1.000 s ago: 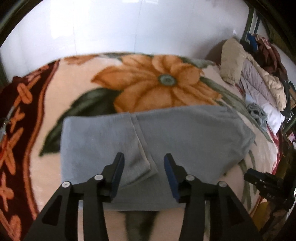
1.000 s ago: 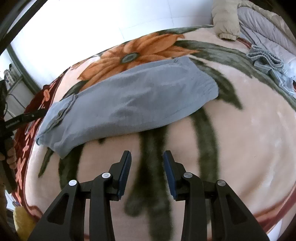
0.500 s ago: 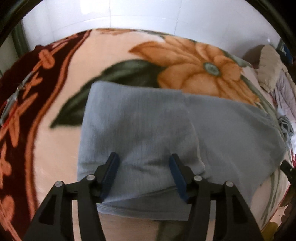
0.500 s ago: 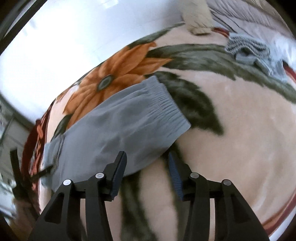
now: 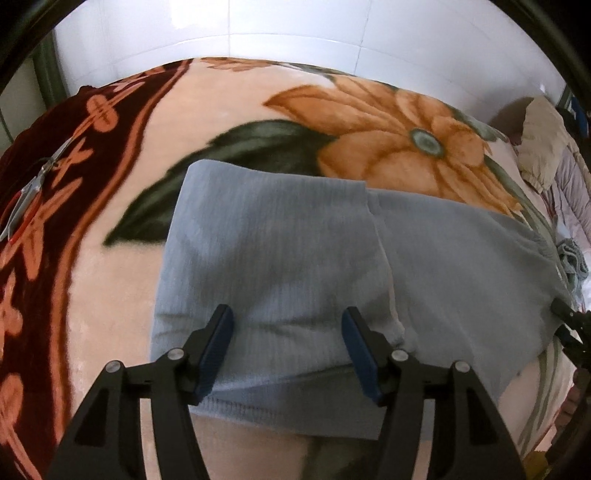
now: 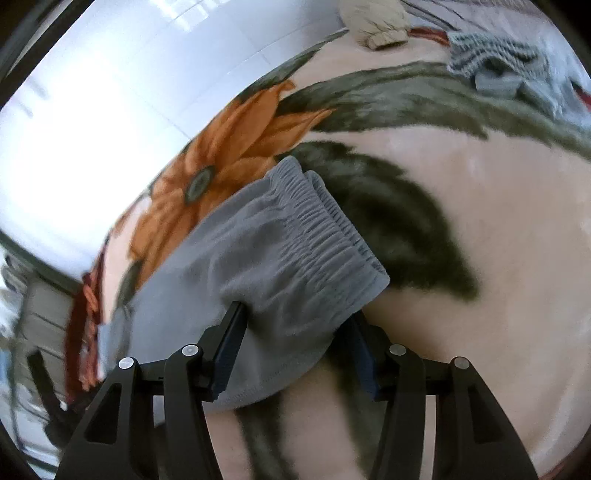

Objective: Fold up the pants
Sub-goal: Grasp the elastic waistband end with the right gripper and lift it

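Grey knit pants (image 5: 295,266) lie folded on a flowered blanket (image 5: 110,288), leg end at the left, a folded layer's edge running down the middle. My left gripper (image 5: 286,328) is open, its fingers low over the near edge of the leg end. In the right wrist view the elastic waistband (image 6: 321,225) of the pants (image 6: 258,295) lies ahead. My right gripper (image 6: 295,328) is open, its fingers straddling the waist corner; the cloth lies between the pads. The right gripper's tip (image 5: 569,321) shows at the left view's right edge.
The peach blanket with an orange flower (image 5: 388,122) and dark red border (image 5: 33,184) covers the bed. A white tiled wall (image 5: 295,33) runs behind. A beige pillow (image 5: 543,140) and a small grey knit garment (image 6: 495,59) lie at the far right.
Both grippers have moved in closer and lower to the pants. The left has shifted to the leg end; the right now straddles the waistband corner.
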